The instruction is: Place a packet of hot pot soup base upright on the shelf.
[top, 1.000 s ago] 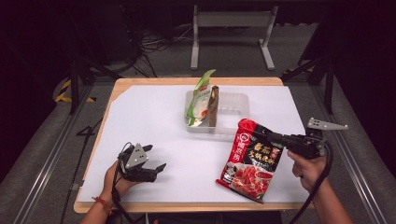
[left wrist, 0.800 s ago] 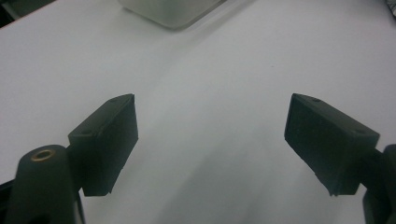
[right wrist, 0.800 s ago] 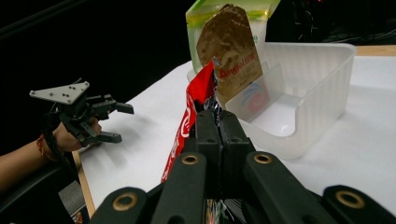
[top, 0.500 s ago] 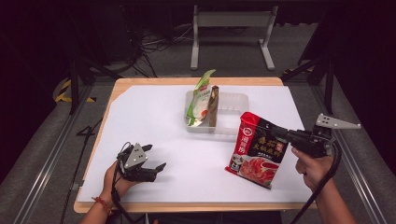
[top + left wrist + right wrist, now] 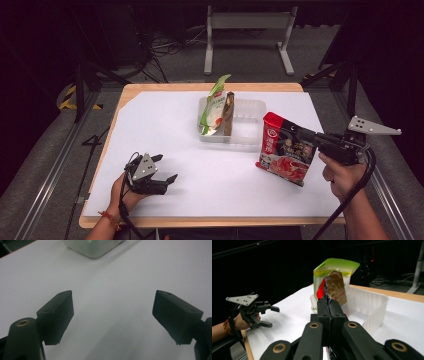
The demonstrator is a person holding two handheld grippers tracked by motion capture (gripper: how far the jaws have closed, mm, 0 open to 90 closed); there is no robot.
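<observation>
Pinched only at its edge by the closed right gripper (image 5: 309,137), the red pouch (image 5: 285,155) may swing, slip, or clip the tray (image 5: 250,125); the left gripper (image 5: 162,175) rests wide open, empty.

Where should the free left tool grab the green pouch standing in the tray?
Probably the top edge of the green pouch, coming from above. It stands upright in the clear tray, leaning on a brown packet, so the tray wall hides its base and only the flat top sticks up free. The left tool is open.
</observation>
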